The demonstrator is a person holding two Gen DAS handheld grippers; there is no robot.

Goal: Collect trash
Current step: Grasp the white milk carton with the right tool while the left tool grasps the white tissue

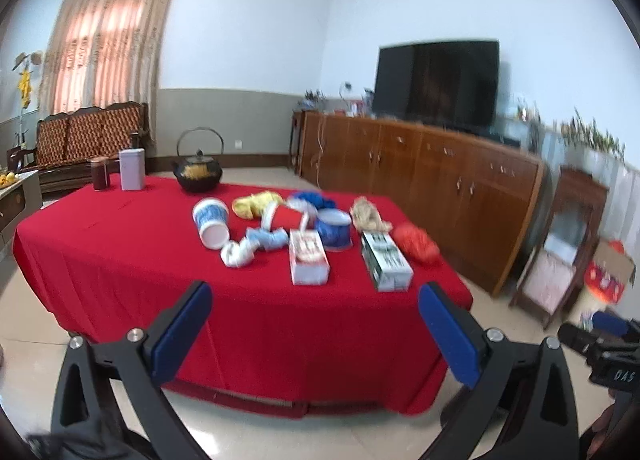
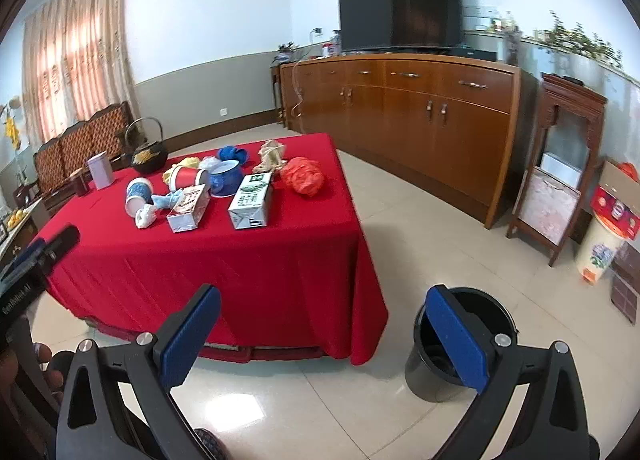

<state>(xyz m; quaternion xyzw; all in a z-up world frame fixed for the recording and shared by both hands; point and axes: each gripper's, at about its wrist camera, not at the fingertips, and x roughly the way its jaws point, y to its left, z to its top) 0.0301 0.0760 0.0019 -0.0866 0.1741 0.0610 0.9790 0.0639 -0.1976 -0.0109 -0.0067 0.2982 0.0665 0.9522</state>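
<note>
Here my left gripper (image 1: pixel 314 324) hangs short of the table (image 1: pixel 248 300), its blue pads spread wide with nothing between them. My right gripper (image 2: pixel 324 332) is the same, wide apart and empty, held over the floor tiles near the table's corner.

The trash lies bunched on the red cloth, toward the table's right half, well ahead of both tools. Going from the left: a blue-and-white cup (image 1: pixel 211 221) lies on its side with its open mouth toward me. Just in front of it sits a crumpled white wad (image 1: pixel 237 254), touching a pale blue wad (image 1: pixel 266 239). Behind those lie a yellow bag (image 1: pixel 253 204) and a red cup (image 1: pixel 286 216), tipped over. Next comes a red-and-white carton (image 1: pixel 308 262), lying flat and pointing at me, with a blue bowl (image 1: pixel 334 228) just behind it and a blue bag (image 1: pixel 314 197) farther back. Right of that a green-and-white carton (image 1: pixel 385 262) lies flat, a beige crumple (image 1: pixel 369 215) behind it. Last, a red bag (image 1: pixel 416 246) sits by the table's right edge.

At the far left of the table stand a dark jar (image 1: pixel 101 173), a pale tin (image 1: pixel 132 168) and a black kettle (image 1: pixel 198 173), apart from the trash.

In the right wrist view a black bin (image 2: pixel 452 356) stands on the floor, right of the table, partly behind my right finger. It looks mostly empty, though a dark shape lies at its bottom that I cannot make out.
</note>
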